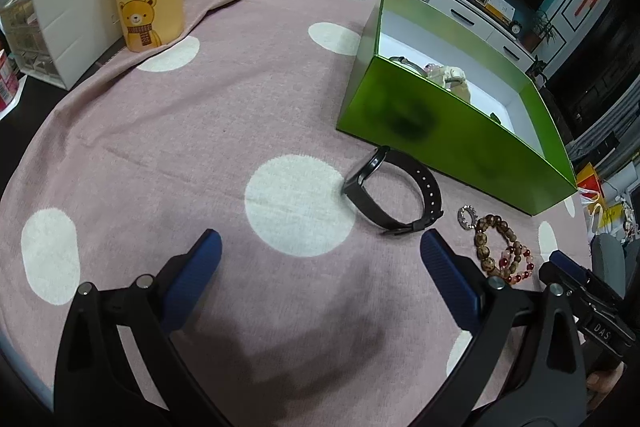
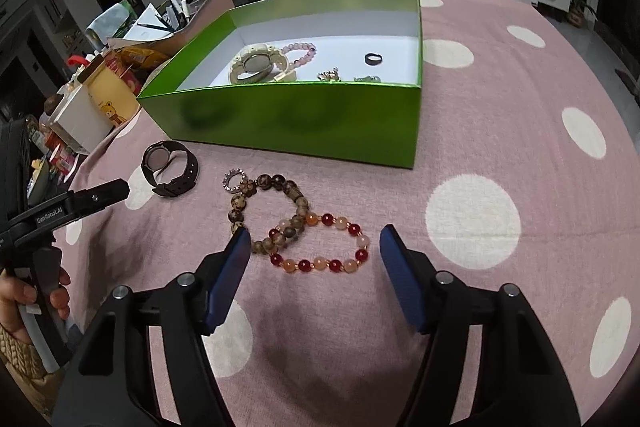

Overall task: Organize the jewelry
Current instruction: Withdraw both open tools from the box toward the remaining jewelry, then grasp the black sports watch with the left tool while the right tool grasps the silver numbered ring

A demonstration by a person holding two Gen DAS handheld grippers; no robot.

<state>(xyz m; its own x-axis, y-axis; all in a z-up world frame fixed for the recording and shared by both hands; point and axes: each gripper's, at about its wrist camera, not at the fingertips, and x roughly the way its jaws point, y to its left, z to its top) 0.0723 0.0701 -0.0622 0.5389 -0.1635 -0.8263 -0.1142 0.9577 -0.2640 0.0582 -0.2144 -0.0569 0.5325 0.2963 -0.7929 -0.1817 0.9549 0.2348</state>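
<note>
Both claws open and empty: right claw (image 2: 314, 247) straddles the red-and-peach bead bracelet (image 2: 320, 243) at lower centre, left claw (image 1: 320, 251) below the black watch (image 1: 394, 193), green box (image 2: 296, 123) behind on the tabletop (image 2: 500, 131).

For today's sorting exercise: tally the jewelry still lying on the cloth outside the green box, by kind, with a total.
Watches: 1, the black watch
Bead bracelets: 2, the brown bracelet and the red and peach bracelet
Small silver rings: 1, the silver ring
Total: 4

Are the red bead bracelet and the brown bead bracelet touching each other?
Touching. The right wrist view shows the red bead bracelet overlapping the brown bead bracelet, their loops crossing on the cloth.
</note>
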